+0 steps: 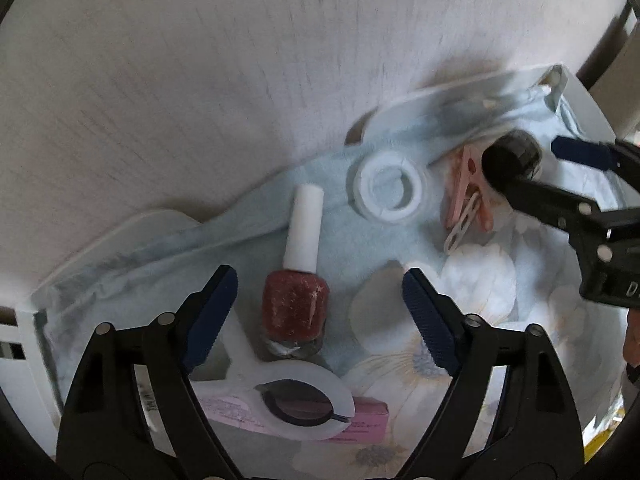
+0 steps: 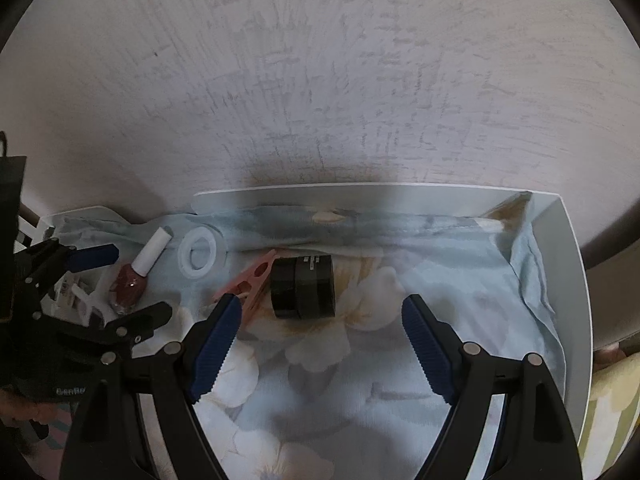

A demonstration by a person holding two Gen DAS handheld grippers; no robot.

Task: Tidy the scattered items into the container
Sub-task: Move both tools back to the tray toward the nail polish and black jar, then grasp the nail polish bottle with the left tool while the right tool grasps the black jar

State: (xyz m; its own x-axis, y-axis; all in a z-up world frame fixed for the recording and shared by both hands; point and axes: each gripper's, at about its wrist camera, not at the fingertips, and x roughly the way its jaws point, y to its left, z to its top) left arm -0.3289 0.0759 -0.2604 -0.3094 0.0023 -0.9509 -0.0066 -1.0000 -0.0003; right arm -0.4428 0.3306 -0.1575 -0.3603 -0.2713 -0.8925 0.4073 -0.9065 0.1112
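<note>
A white container (image 2: pixel 572 264), lined with pale floral cloth, holds the items. In the left wrist view my left gripper (image 1: pixel 320 312) is open over a red nail polish bottle (image 1: pixel 296 308) with a white cap, apart from it. A white ring (image 1: pixel 390 188), a pink clothespin (image 1: pixel 468 192) and a black jar (image 1: pixel 510 156) lie beyond. In the right wrist view my right gripper (image 2: pixel 320 344) is open and empty just short of the black jar (image 2: pixel 303 288), which lies on its side beside the clothespin (image 2: pixel 250 280). The nail polish (image 2: pixel 132 284) and ring (image 2: pixel 198 254) lie left.
A white magnifier-like tool (image 1: pixel 304 400) with a dark lens lies on a pink box (image 1: pixel 360 420) under my left gripper. A textured pale wall (image 2: pixel 320 80) stands behind the container. White slatted furniture (image 1: pixel 16 344) shows at the left edge.
</note>
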